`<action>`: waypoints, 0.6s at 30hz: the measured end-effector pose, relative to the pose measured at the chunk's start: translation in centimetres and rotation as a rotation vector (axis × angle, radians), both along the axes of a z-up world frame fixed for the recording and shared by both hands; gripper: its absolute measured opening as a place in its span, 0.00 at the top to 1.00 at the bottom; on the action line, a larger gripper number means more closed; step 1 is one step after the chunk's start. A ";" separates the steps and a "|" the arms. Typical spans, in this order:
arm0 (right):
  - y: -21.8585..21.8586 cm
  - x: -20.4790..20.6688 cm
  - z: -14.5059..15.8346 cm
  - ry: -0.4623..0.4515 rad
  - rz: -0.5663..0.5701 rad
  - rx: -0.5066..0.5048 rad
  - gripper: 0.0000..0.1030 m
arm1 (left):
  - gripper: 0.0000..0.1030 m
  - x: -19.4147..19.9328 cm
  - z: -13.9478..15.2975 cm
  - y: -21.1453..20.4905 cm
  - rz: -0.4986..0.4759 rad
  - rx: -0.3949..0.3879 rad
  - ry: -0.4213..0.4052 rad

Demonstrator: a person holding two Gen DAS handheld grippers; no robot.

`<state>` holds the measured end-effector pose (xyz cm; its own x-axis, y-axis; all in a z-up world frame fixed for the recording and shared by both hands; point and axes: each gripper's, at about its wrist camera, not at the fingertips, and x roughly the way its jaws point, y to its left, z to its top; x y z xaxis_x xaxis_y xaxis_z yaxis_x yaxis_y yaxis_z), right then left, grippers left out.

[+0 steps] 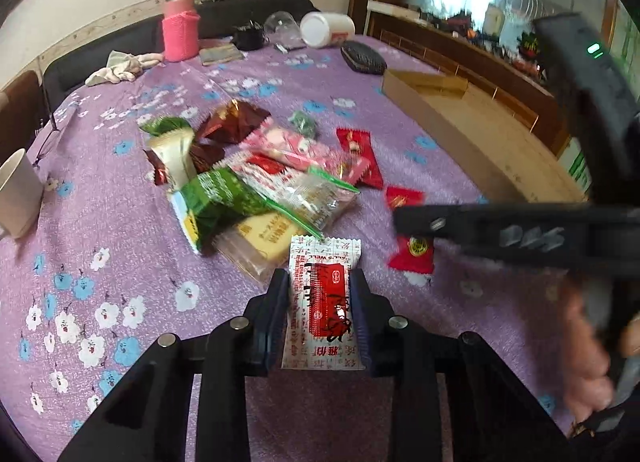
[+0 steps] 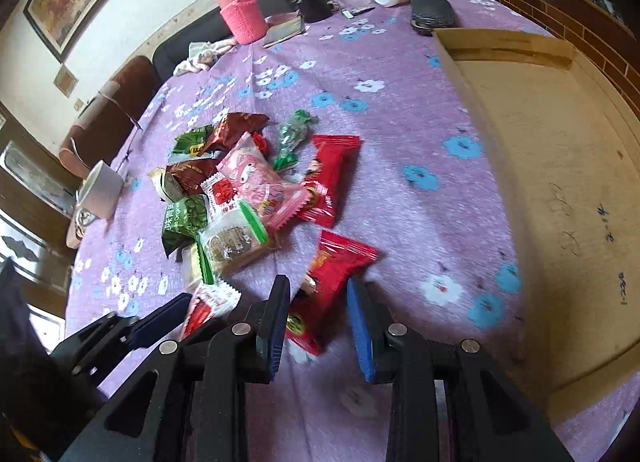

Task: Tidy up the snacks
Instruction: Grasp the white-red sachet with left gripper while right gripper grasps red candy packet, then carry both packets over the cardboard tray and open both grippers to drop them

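White-and-red sachet (image 1: 322, 294) sits clamped in the left gripper (image 1: 320, 282), snack pile (image 1: 256, 174) crowding at eleven o'clock. Right gripper (image 2: 318, 294) straddles a red packet (image 2: 332, 274), fingers apart, not pressing. Only the right view shows the cardboard tray (image 2: 540, 166) floor fully.

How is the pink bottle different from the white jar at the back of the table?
The pink bottle stands upright, while the white jar lies on its side. The bottle wears a pink knitted cover; the jar is smooth white with a small red label. Both sit at the far end of the purple flowered tablecloth, away from the snack pile.
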<state>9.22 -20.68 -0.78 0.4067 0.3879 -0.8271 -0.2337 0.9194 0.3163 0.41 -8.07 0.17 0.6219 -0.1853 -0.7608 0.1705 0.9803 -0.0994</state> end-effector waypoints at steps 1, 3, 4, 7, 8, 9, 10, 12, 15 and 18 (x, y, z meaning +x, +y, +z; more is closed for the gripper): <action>0.6 0.1 -0.2 -0.003 0.006 -0.030 0.68 | 0.71 -0.1 0.2 0.2 0.004 -0.007 -0.008; 1.7 -0.2 -0.3 -0.041 0.016 -0.094 0.68 | 0.71 -0.2 0.3 0.4 0.011 -0.020 -0.013; 1.9 -0.3 -0.2 -0.057 0.021 -0.113 0.68 | 0.71 -0.2 0.3 0.6 0.013 -0.027 -0.014; 2.1 -0.9 -0.3 -0.096 0.045 -0.170 0.81 | 0.71 -0.2 0.5 0.7 0.014 -0.034 -0.022; 1.8 -1.1 -0.3 -0.099 0.051 -0.160 0.81 | 0.71 -0.3 0.6 0.7 0.015 -0.035 -0.027; 1.5 -1.3 -0.3 -0.097 0.050 -0.145 0.81 | 0.71 -0.4 0.6 0.7 0.014 -0.035 -0.032; 0.8 -1.5 -0.2 -0.095 0.043 -0.115 0.81 | 0.71 -0.4 0.7 0.7 0.012 -0.035 -0.035; -0.1 -2.0 0.2 -0.101 0.044 -0.067 0.81 | 0.71 -0.5 0.8 0.6 0.010 -0.035 -0.043; -1.2 -2.7 1.1 -0.126 0.035 -0.033 0.81 | 0.71 -0.8 1.0 0.6 0.003 -0.043 -0.059; -2.6 -2.9 2.1 -0.144 0.009 0.003 0.81 | 0.71 -1.0 1.3 0.6 -0.003 -0.053 -0.077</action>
<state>6.29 -23.30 1.28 0.5177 0.3946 -0.7591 -0.2851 0.9161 0.2818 -0.64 -7.50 1.46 0.6777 -0.2263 -0.6997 0.1831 0.9734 -0.1375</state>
